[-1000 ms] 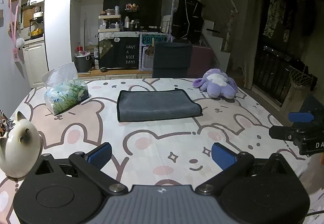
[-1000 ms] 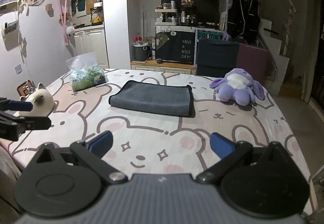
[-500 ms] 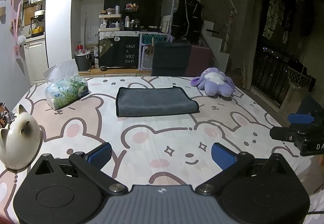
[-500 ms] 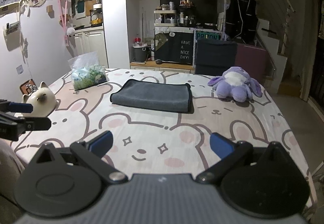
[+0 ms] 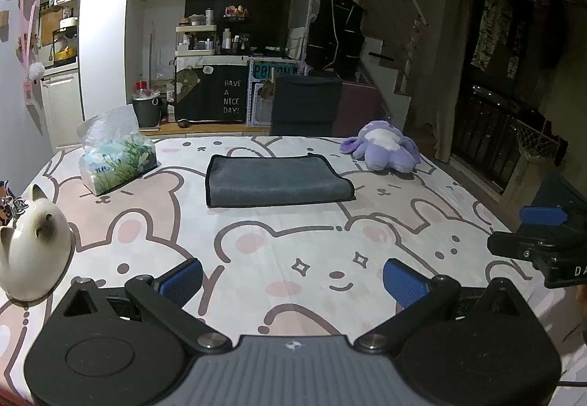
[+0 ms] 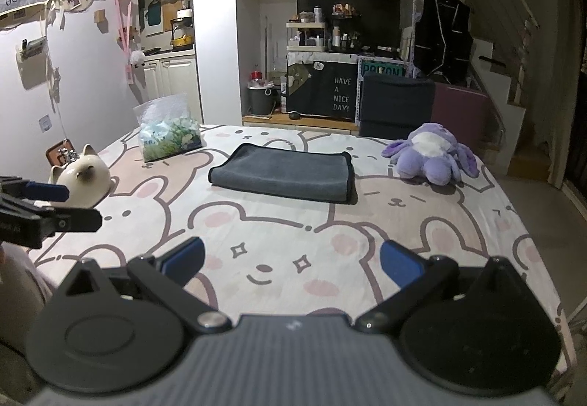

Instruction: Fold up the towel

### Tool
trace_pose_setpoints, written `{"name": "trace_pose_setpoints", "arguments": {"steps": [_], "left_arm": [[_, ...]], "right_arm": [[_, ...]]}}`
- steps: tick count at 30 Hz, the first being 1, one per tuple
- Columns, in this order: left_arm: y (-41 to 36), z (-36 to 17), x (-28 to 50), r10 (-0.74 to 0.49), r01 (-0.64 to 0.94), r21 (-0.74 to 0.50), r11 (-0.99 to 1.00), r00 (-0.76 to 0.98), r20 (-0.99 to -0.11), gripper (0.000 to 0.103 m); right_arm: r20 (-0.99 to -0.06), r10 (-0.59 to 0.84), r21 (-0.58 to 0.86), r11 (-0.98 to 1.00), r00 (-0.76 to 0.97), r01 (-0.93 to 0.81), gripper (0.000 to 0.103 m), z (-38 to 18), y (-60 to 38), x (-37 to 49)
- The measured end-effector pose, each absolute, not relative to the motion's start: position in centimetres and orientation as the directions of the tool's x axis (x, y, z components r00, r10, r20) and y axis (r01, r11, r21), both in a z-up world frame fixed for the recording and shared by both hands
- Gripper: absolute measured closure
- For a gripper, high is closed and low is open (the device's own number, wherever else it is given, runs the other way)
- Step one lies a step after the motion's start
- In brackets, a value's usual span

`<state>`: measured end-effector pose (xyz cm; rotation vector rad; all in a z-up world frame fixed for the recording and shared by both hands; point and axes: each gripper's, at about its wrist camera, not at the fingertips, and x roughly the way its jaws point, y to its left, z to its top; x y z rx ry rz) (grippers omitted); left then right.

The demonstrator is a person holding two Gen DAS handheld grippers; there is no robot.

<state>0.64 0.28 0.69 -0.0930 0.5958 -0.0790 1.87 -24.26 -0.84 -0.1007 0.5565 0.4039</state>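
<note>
1. Dim kitchen-and-stairs room behind, with a bunny-print table cover [image 5: 293, 244] filling the foreground of both views.
2. At nine o'clock in the left wrist view, near the table's left edge: a cream cat figurine [image 5: 35, 241], upright.
3. At about ten o'clock, further back: a tissue pack [image 5: 117, 158], well apart from the cloth.
4. At twelve o'clock, mid-table: the towel [image 5: 273, 180], grey with dark trim, lying flat as a neat rectangle with a rounded fold along its right side; looks already doubled at least once, though the layer count cannot be told.
5. At one o'clock, beyond the towel's right end: a purple plush toy [image 5: 385, 151], apart from it.
6. Low at six o'clock: the left gripper [image 5: 292, 277], blue pads spread wide, grasping nothing, well short of the towel.
7. At three o'clock in that same view: the right gripper [image 6: 291, 264] seen edge-on at the frame's side; from its own camera, pads likewise spread wide with nothing between them, towel [image 6: 284, 176] at twelve o'clock and well ahead.
8. Judged step: either the reach toward the towel for a further fold, or the finish with both tools clear; cannot tell which.
9. If another fold is wanted: bring both tools forward to one short edge, pinch both corners, all layers together, lift low and lay across evenly to keep the trim lines matched.
</note>
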Motion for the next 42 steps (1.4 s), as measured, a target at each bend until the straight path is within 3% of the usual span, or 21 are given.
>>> {"name": "trace_pose_setpoints", "arguments": {"steps": [42], "left_arm": [[0.14,0.50,0.43,-0.101,0.043,-0.117,0.992,0.826,-0.554,0.000]], "right_arm": [[-0.524,0.361,0.030,0.913,0.771,-0.407,0.000,-1.05,-23.96,1.68]]}}
